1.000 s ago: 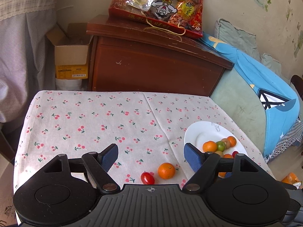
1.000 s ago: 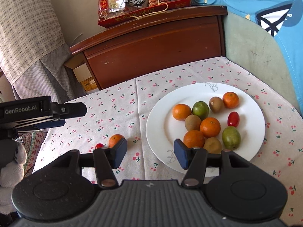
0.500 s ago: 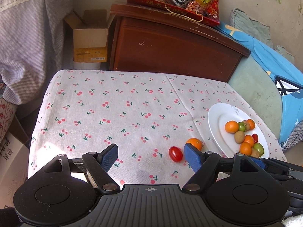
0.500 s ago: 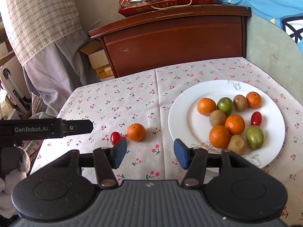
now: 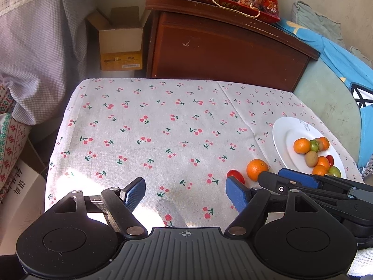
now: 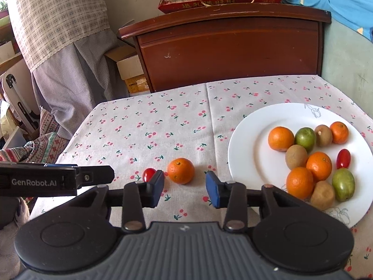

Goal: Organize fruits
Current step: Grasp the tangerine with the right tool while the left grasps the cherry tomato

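now right tongs (image 6: 184,187) agape just before loose orange (image 6: 181,170), cherry tomato (image 6: 149,174) beside.

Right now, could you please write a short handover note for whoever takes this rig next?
Left gripper: jaws open, holding nothing.
Right gripper: jaws open, holding nothing, lined up just short of the loose orange.
Done: ten fruits sit on the white plate.
Left: the loose orange and the cherry tomato beside it lie on the tablecloth, left of the plate.
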Available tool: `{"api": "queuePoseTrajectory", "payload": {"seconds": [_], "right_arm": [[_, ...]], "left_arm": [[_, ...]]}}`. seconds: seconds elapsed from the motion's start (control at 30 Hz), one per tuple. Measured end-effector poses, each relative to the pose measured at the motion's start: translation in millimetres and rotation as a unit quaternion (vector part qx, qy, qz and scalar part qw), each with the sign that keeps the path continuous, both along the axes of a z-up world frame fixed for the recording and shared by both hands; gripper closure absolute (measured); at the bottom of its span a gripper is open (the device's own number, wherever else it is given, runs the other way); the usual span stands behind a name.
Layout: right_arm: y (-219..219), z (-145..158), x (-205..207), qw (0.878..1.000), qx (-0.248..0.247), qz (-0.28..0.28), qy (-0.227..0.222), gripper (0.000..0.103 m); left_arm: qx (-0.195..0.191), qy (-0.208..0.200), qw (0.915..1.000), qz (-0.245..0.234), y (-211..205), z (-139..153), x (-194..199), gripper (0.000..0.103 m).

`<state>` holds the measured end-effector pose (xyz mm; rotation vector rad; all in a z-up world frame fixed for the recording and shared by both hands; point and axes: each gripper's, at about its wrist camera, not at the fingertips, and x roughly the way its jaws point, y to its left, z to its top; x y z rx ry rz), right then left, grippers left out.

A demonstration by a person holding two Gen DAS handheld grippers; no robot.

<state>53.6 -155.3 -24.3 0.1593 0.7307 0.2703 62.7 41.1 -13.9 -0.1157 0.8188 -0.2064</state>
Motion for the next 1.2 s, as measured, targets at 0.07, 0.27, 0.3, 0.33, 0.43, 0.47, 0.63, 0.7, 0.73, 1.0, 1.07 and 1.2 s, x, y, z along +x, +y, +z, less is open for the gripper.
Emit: {"api": "queuePoseTrajectory", "payload": {"seconds": [0.07,0.27,0.3,0.33,0.43,0.47,0.63,0.7,0.73,1.0,1.07,1.2], "right_arm": [[2,-1,3,1.000,-0.001,0.001,-0.001,0.063],[8,-5,9,1.000,-0.007,0.005,-0.004,0.067],[8,-6,11,1.000,-0.008,0.005,-0.003,0.070],[8,-7,12,1.000,-0.008,0.005,-0.002,0.070],[8,-9,14,1.000,-0.006,0.006,-0.001,0.073],[9,-10,14,1.000,-0.008,0.005,-0.003,0.074],[4,-6,9,1.000,-0.015,0.005,-0.008,0.074],[0,-2,6,1.000,-0.018,0.005,-0.014,0.074],[-4,1,5,1.000,-0.017,0.002,-0.018,0.074],[-20,12,-2,0.999,-0.003,-0.012,-0.031,0.074],[-23,13,-4,0.999,-0.003,-0.013,-0.033,0.074],[-28,15,-7,0.999,0.000,-0.020,-0.036,0.074]], "left_arm": [[0.008,-0.001,1.0000,-0.004,-3,-2,0,0.027],[0.021,-0.002,0.9996,-0.018,-11,-6,-1,0.028],[0.022,-0.002,0.9996,-0.020,-12,-7,-1,0.028],[0.022,-0.002,0.9995,-0.021,-13,-8,-1,0.028],[0.024,-0.004,0.9994,-0.023,-15,-9,-1,0.029],[0.023,-0.004,0.9995,-0.023,-15,-10,0,0.029],[0.027,-0.014,0.9989,-0.036,-23,-11,-1,0.031],[0.030,-0.020,0.9983,-0.045,-29,-11,-1,0.033],[0.028,-0.023,0.9981,-0.050,-31,-11,-1,0.035],[0.037,-0.049,0.9943,-0.087,-53,-14,0,0.048],[0.037,-0.049,0.9938,-0.093,-57,-17,2,0.055],[0.052,-0.049,0.9928,-0.097,-64,-22,4,0.062]]}}
